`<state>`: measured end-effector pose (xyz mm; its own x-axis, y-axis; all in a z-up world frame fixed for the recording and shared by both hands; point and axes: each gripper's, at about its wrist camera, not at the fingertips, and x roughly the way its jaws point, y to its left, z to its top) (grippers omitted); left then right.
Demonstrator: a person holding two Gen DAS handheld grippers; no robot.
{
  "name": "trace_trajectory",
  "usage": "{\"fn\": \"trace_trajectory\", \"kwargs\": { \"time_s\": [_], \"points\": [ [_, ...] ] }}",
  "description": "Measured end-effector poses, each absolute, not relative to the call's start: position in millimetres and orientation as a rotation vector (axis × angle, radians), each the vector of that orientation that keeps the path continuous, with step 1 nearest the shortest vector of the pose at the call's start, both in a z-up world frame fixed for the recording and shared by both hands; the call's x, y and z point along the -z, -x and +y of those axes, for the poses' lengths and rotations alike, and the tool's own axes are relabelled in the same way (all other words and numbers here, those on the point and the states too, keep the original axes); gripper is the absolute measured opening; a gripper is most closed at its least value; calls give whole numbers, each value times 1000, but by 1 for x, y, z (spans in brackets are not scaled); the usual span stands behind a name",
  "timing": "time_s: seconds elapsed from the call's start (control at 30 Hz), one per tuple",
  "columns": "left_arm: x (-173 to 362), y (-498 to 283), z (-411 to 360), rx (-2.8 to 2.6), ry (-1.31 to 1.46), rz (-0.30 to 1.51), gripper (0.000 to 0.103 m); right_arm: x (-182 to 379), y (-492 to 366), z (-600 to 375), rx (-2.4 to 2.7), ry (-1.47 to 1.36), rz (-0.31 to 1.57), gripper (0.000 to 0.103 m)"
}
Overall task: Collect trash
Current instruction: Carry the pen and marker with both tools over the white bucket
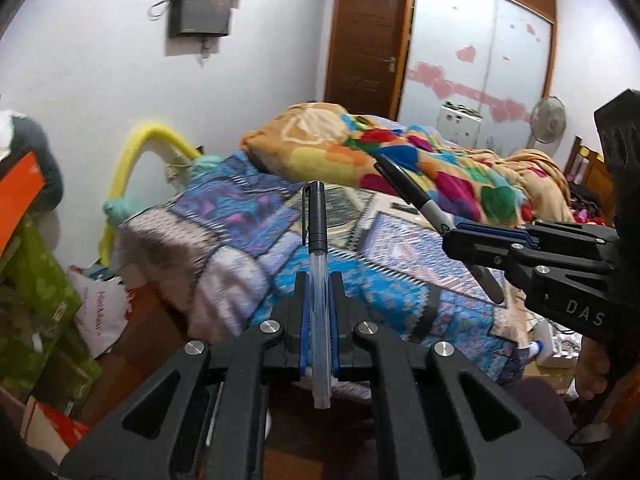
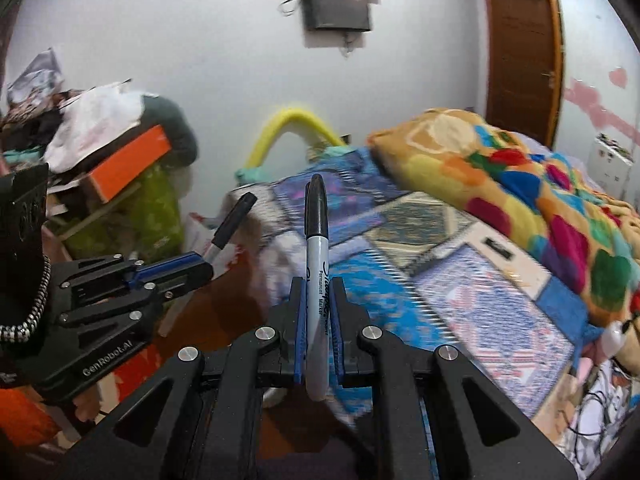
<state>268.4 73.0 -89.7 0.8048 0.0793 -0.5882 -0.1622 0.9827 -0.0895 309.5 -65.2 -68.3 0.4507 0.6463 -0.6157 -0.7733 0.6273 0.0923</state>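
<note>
A clear-barrelled ballpoint pen with a black cap (image 1: 318,276) was clamped between the closed blue-padded fingers of the left gripper (image 1: 318,300), its capped end standing well past the fingertips and its bare end trailing behind the pads. A grey-barrelled permanent marker with a black cap (image 2: 317,280) was pinched likewise by the right gripper (image 2: 318,304), cap forward. Both were held in the air beside a bed covered by a patchwork quilt (image 1: 360,264) and a multicoloured fleece blanket (image 1: 420,160)
</note>
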Motion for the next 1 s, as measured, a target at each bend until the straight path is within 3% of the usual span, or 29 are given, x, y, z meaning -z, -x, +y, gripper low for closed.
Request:
{"fn": "trace_trajectory", "kwargs": {
  "time_s": [0.47, 1.0],
  "points": [
    [169, -227, 178, -300, 284, 760, 7, 128, -281, 38, -1025, 316, 803, 10],
    [303, -216, 227, -373, 460, 1008, 7, 233, -283, 106, -1056, 456, 1066, 10]
  ]
}}
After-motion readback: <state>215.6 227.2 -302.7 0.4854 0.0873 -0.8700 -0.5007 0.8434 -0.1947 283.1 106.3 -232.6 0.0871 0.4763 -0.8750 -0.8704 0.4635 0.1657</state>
